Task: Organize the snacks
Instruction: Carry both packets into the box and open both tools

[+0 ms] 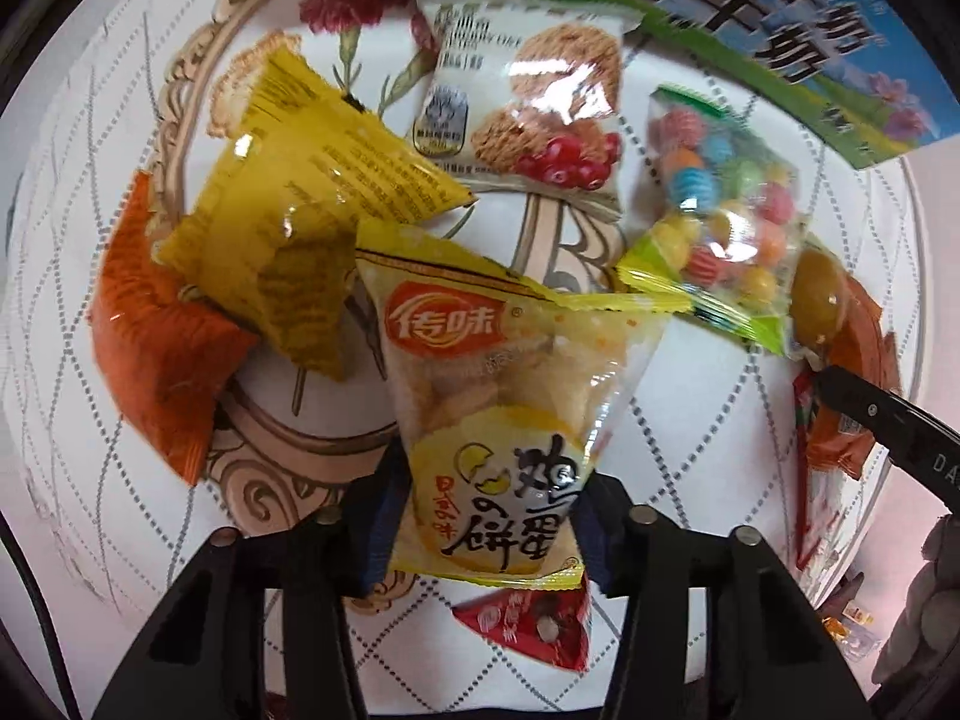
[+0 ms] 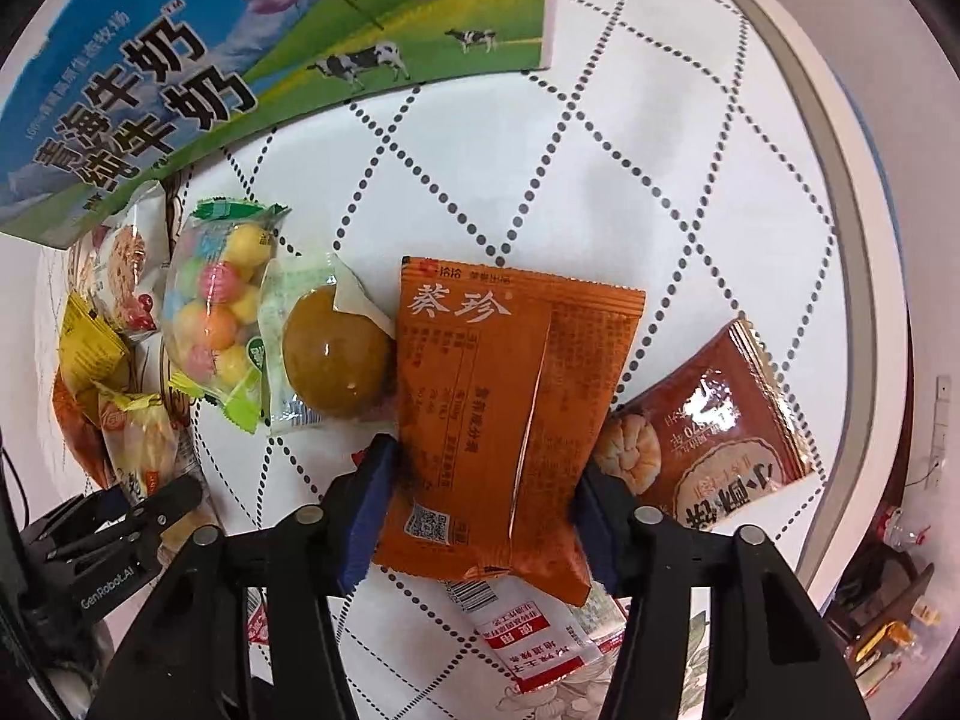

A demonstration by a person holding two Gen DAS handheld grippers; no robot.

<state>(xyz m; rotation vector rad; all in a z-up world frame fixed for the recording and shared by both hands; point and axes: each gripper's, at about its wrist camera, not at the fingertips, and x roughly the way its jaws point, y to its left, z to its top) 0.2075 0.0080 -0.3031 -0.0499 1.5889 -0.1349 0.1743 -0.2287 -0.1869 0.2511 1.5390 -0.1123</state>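
Both hands are loaded, so the sorting looks mid-way rather than finished. The left gripper [image 1: 486, 516] is clamped on a pale yellow plastic pouch of egg crackers [image 1: 498, 420], held above a round floral plate [image 1: 198, 69] at the left of the table. On or over that plate lie a mustard-yellow foil packet [image 1: 288, 210], an orange foil packet [image 1: 156, 336] at its left rim, and a white biscuit pouch printed with red berries [image 1: 528, 114] on the far side. Just right of the plate is a clear bag of coloured candy balls [image 1: 720, 210]. The right gripper [image 2: 486, 516] pinches an orange sunflower-seed packet [image 2: 504, 420] by its near end; whether the packet is lifted or rests on the table cannot be told. Beside it on the left sits a clear-wrapped brown round sweet [image 2: 336, 360], and to its right a reddish-brown snack pouch [image 2: 714, 438] lies loose on the cloth. A red packet [image 1: 534, 630] and a white sachet with red print [image 2: 528, 642] lie near the grippers, so several items appear ungathered. The surface is a white tablecloth with dotted diamond lines [image 2: 690, 180] on a round table; a large blue-and-green milk carton [image 2: 210, 60] stands at the far side, and a pale wall shows beyond.
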